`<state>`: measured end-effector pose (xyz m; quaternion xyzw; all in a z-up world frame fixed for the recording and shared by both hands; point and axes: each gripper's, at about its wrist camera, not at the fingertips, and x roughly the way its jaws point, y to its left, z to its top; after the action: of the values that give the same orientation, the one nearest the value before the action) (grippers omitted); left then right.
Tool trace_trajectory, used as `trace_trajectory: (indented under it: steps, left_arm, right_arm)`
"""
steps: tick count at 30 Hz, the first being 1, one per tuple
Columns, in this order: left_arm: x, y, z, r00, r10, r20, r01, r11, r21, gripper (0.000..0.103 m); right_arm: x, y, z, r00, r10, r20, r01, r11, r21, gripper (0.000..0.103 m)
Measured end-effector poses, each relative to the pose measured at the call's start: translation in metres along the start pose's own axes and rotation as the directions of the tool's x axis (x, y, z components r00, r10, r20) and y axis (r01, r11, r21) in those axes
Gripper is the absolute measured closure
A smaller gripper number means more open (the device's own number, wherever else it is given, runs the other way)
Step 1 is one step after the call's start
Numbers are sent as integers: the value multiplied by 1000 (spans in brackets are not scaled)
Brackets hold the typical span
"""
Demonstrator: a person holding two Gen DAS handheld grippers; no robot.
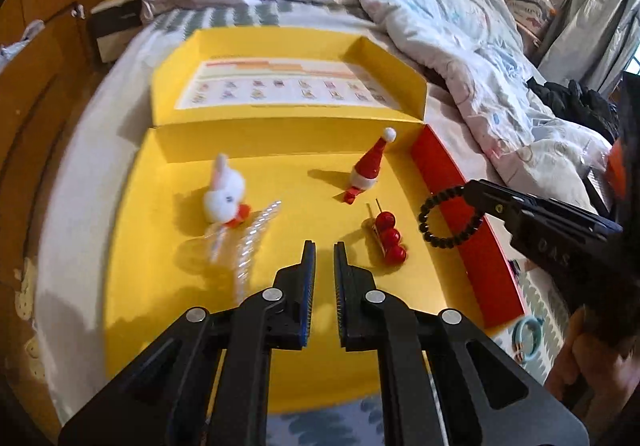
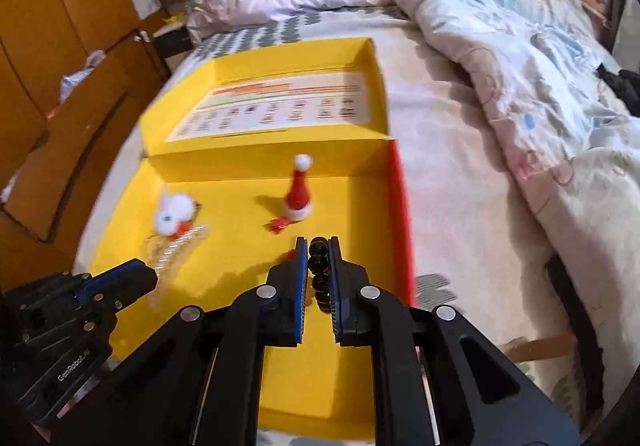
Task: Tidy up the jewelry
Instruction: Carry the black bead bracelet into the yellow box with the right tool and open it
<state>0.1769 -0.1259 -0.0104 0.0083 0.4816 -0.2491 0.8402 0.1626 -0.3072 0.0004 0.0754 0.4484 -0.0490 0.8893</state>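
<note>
Now | right gripper [image 2: 318,246] pinches black bead bracelet [image 1: 448,216] above yellow box [image 1: 180,246] | left gripper [image 1: 324,246] narrow, empty | inside: bunny clip [image 1: 224,194], Santa-hat clip [image 1: 366,166], red berry pin [image 1: 390,236], clear bracelet [image 1: 252,242] | outside: blue ring [image 1: 528,338]

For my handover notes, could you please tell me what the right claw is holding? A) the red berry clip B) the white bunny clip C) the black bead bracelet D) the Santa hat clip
C: the right claw is shut on the black bead bracelet, its loop hanging over the yellow box's red wall.
</note>
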Motion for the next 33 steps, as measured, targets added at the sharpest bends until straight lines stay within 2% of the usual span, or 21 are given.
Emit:
trace_trajectory:
  steps: [3, 6, 13, 19, 27, 29, 30, 33]
  left_arm:
    - [19, 0, 2, 999, -33, -44, 32, 999, -14, 94]
    - [37, -1, 2, 996, -33, -88, 32, 999, -13, 94]
    - [62, 14, -5, 985, -2, -172, -6, 999, -49, 94]
    - [71, 21, -5, 981, 1, -194, -13, 998, -60, 93]
    - [72, 24, 0, 980, -4, -201, -11, 997, -72, 93]
    - [71, 25, 2, 980, -9, -201, -8, 997, -81, 91]
    - [70, 27, 3, 980, -14, -199, -3, 996, -88, 87]
    - [62, 29, 7, 982, -28, -184, 11, 995, -95, 75]
  right_arm:
    - [9, -1, 2, 999, -49, 3, 49, 999, -17, 92]
    - [23, 2, 2, 998, -64, -20, 63, 997, -35, 91]
    - [54, 16, -5, 996, -38, -85, 34, 998, -57, 91]
    - [63, 14, -8, 994, -52, -99, 48, 998, -48, 91]
    - [64, 5, -8, 995, -26, -98, 24, 1000, -19, 91]
    - [62, 5, -7, 996, -12, -91, 11, 1000, -13, 90]
    - [60, 5, -6, 996, -5, -84, 3, 1000, -14, 86]
    - [57, 6, -6, 997, 2, -80, -3, 1000, -18, 86]
